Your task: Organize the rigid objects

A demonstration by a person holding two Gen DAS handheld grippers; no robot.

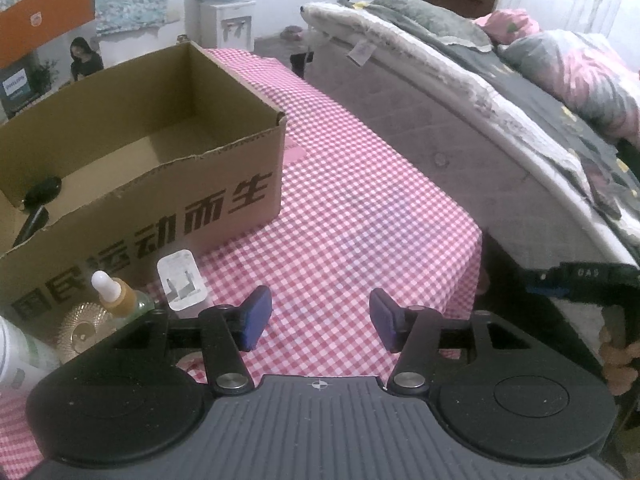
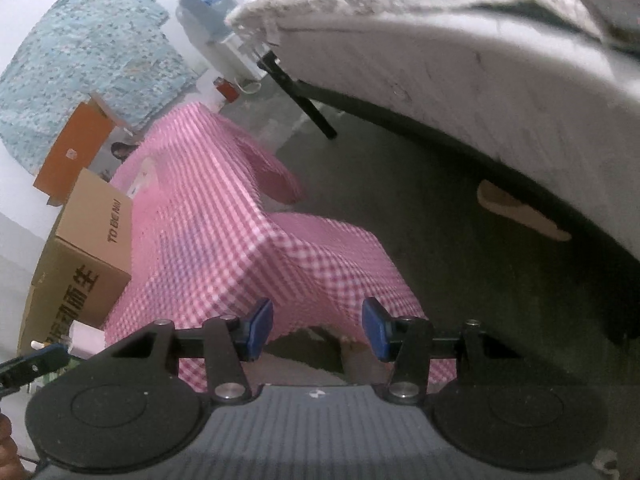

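A bedroom: a table under a pink-and-white checked tablecloth (image 1: 360, 208) stands just beside a bed (image 1: 460, 128) heaped with grey and pink bedding, and a water dispenser (image 1: 228, 20) stands against the far white wall.

On the left part of the table sits an open cardboard box (image 1: 168, 184) with dark printed characters on its near side. Inside it, at the left end, lies a black object (image 1: 38, 200) — too dark to identify. In front of the box, on the cloth, several small things stand close together: a white charger plug (image 1: 182, 280) just beside the box wall, a dropper bottle (image 1: 116, 296) with a white tip and amber contents, a round gold-patterned lid (image 1: 82, 330), and at the frame's left edge part of a white container (image 1: 16, 356).

The left gripper (image 1: 320, 320) hovers over bare cloth to the right of these items, its blue pads partly apart with nothing between them.

The right gripper (image 2: 318, 330) is off the table's corner, tilted, its view blurred; below it are the hanging edge of the cloth and the dark floor (image 2: 400, 184). Its pads also stand partly apart — empty. A slipper (image 2: 520, 212) lies under the bed's edge. In the right wrist view the box appears at left, with a sliver of the left gripper near the lower left corner.
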